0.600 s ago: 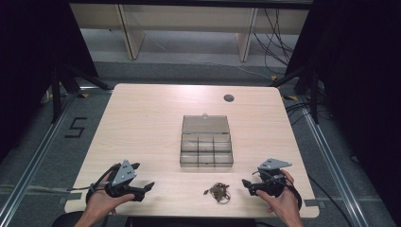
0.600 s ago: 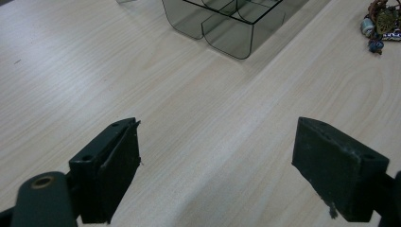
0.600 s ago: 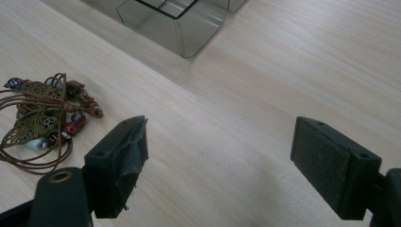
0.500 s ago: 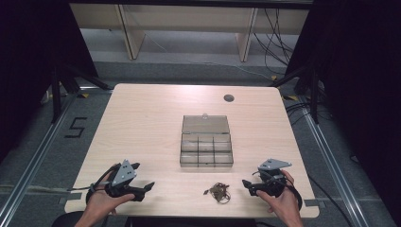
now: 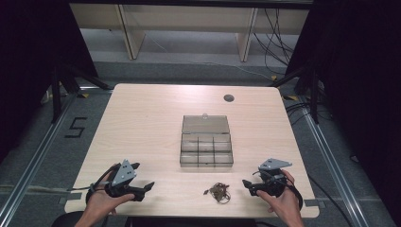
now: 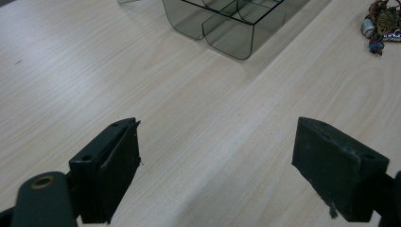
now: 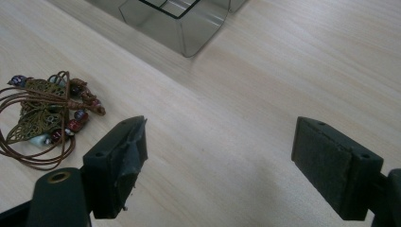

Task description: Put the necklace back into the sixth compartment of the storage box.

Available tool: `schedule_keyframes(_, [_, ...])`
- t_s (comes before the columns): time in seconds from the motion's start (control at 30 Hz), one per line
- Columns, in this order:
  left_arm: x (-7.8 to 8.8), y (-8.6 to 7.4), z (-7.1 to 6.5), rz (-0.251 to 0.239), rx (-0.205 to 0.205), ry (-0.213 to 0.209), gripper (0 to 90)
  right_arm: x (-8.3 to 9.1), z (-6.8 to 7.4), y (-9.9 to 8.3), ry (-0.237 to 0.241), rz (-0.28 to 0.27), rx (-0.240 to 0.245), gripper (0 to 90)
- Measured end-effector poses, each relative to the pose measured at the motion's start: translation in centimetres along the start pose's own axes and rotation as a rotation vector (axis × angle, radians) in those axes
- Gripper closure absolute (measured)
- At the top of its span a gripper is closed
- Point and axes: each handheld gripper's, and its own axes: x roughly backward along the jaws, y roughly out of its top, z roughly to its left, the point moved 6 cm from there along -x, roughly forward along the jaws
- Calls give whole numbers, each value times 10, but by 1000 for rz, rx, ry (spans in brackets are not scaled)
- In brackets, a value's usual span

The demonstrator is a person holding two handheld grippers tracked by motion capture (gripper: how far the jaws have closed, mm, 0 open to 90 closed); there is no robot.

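Observation:
A clear grey compartment box (image 5: 206,151) with its lid folded back sits mid-table; its near corner shows as the box (image 6: 227,26) and the box (image 7: 182,23) in the two gripper views. A beaded cord necklace with a brass pendant (image 5: 218,191) lies near the front edge, also seen as the necklace (image 7: 45,116) and the necklace (image 6: 382,21). My left gripper (image 5: 145,187) rests at the front left, open and empty, as the left gripper (image 6: 217,170) shows. My right gripper (image 5: 247,183) is right of the necklace, open with nothing between the jaws, as the right gripper (image 7: 220,165) shows.
The light wooden table (image 5: 142,123) has a round cable hole (image 5: 229,98) at the back right. Dark stands and cables surround the table on the floor. Wood shelving legs stand behind it.

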Motion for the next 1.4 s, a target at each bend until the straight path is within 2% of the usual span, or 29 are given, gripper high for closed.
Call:
schedule_keyframes(0.03, [0, 0, 0, 1, 0, 1, 152, 1, 1, 0, 14, 13, -12, 197])
schedule_keyframes(0.07, [0, -1, -2, 2, 24, -2, 151, 2, 3, 1, 27, 18, -12, 196])
schedule_keyframes(0.1, [0, -1, -1, 6, 19, 1, 152, 2, 4, 2, 29, 21, -13, 196])
schedule_keyframes(0.13, [0, -1, -1, 6, 19, 1, 152, 3, 4, 2, 3, 28, -20, 196])
schedule_keyframes(0.17, [0, -1, -1, 6, 19, 1, 152, 3, 4, 2, 5, 31, -4, 196])
schedule_keyframes(0.3, [0, -1, -1, 5, 18, 2, 152, 4, 8, 4, 15, 43, -15, 195])
schedule_keyframes(0.4, [0, -1, -1, 5, 18, 2, 152, 4, 9, 5, 11, 39, 19, 195])
schedule_keyframes(0.43, [0, -1, -1, 7, 19, 2, 152, 2, 12, 5, 25, 23, -11, 196])
schedule_keyframes(0.47, [0, -1, -1, 6, 19, 2, 152, 4, 13, 5, 29, 43, -11, 196])
schedule_keyframes(0.5, [0, -1, -1, 7, 18, 1, 152, 6, 13, 5, 26, 65, 2, 196])
schedule_keyframes(0.53, [-1, -1, -1, 5, 20, 0, 152, 4, 12, 5, 27, 58, 28, 196])
schedule_keyframes(0.63, [0, -1, -1, 6, 20, 0, 152, 4, 17, 7, 37, 55, 9, 196])
schedule_keyframes(0.67, [0, -1, -1, 4, 19, 0, 152, 5, 17, 7, 36, 71, 16, 197])
schedule_keyframes(0.7, [0, 0, 0, 0, 0, 0, 152, 3, 17, 8, 32, 49, 31, 197])
schedule_keyframes(0.73, [0, 0, 0, 6, 2, 2, 152, 4, 20, 9, 41, 58, 8, 197])
schedule_keyframes(0.77, [0, 0, 0, 5, 4, 4, 152, 3, 19, 9, 34, 55, 40, 196])
schedule_keyframes(0.83, [0, 0, 0, 5, 5, 3, 152, 4, 21, 10, 43, 76, 43, 196])
schedule_keyframes(0.87, [0, 0, 0, 6, 4, 3, 152, 4, 21, 12, 42, 61, 53, 197])
schedule_keyframes(0.9, [0, -1, 0, 6, 4, 3, 152, 4, 23, 11, 51, 82, 54, 197])
schedule_keyframes(0.93, [0, -1, 0, 5, 4, 3, 151, 2, 24, 12, 44, 61, 71, 197])
schedule_keyframes(0.97, [0, -1, 0, 6, 5, 3, 152, 4, 28, 12, 57, 98, 41, 197])
schedule_keyframes(1.0, [0, -1, 0, 6, 5, 3, 152, 3, 29, 13, 63, 95, 66, 197])
schedule_keyframes(1.03, [0, -1, 0, 6, 5, 3, 151, 1, 31, 13, 59, 81, 64, 197])
schedule_keyframes(1.07, [0, -1, 0, 6, 6, 3, 152, 2, 31, 14, 72, 95, 92, 196])
schedule_keyframes(1.13, [0, -1, 0, 6, 4, 3, 152, -1, 36, 16, 76, 90, 90, 191])
schedule_keyframes(1.17, [0, -1, 0, 6, 4, 3, 151, 0, 36, 17, 81, 113, 114, 187])
schedule_keyframes(1.33, [0, -1, 0, 5, 4, 3, 152, -4, 48, 21, 103, 122, 163, 172])
schedule_keyframes(1.37, [0, 0, 0, 5, 5, 3, 152, -2, 51, 22, 110, 148, 156, 172])
schedule_keyframes(1.4, [0, 0, 0, 2, 9, 1, 152, -3, 52, 23, 116, 148, 174, 172])
